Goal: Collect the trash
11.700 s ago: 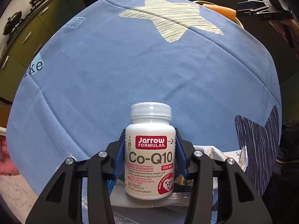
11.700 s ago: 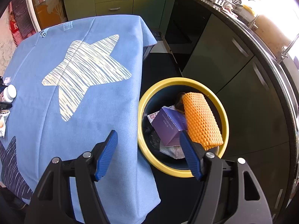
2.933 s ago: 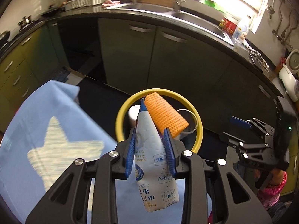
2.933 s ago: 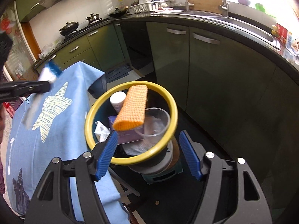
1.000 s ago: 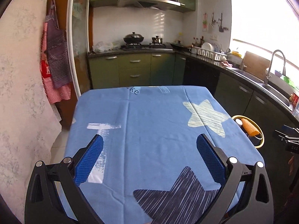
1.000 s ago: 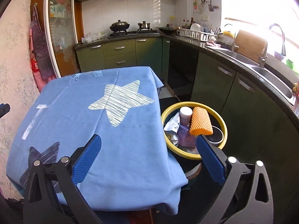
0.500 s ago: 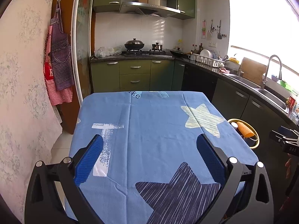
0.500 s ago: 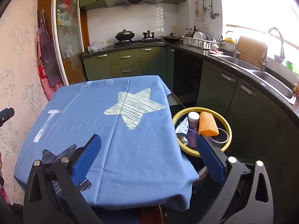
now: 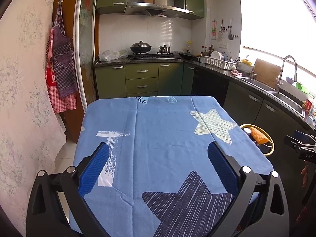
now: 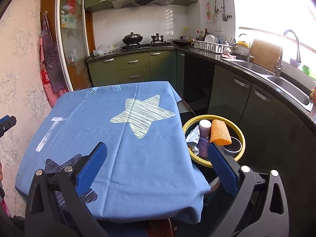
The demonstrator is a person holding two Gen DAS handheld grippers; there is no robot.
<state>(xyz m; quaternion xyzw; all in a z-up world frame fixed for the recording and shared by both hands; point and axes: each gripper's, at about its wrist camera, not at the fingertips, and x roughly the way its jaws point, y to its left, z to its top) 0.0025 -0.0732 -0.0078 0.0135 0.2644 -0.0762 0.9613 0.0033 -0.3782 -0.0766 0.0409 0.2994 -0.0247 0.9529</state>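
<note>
A yellow-rimmed bin stands on the floor beside the table's right edge. It holds an orange sponge, a white-capped bottle, a crumpled white pouch, a purple box and a clear cup. The bin also shows at the right of the left wrist view, with the sponge on top. My left gripper hangs open and empty above the near end of the blue tablecloth. My right gripper is open and empty, over the cloth's near right corner.
Green kitchen cabinets and a stove with pots stand beyond the table. A counter with a sink runs along the right. Aprons hang on the left wall. The other gripper's tip shows at the right edge.
Both grippers have drawn back and risen a little, so more of the kitchen and table shows. Both stay open and empty. The bin's contents have not moved.
</note>
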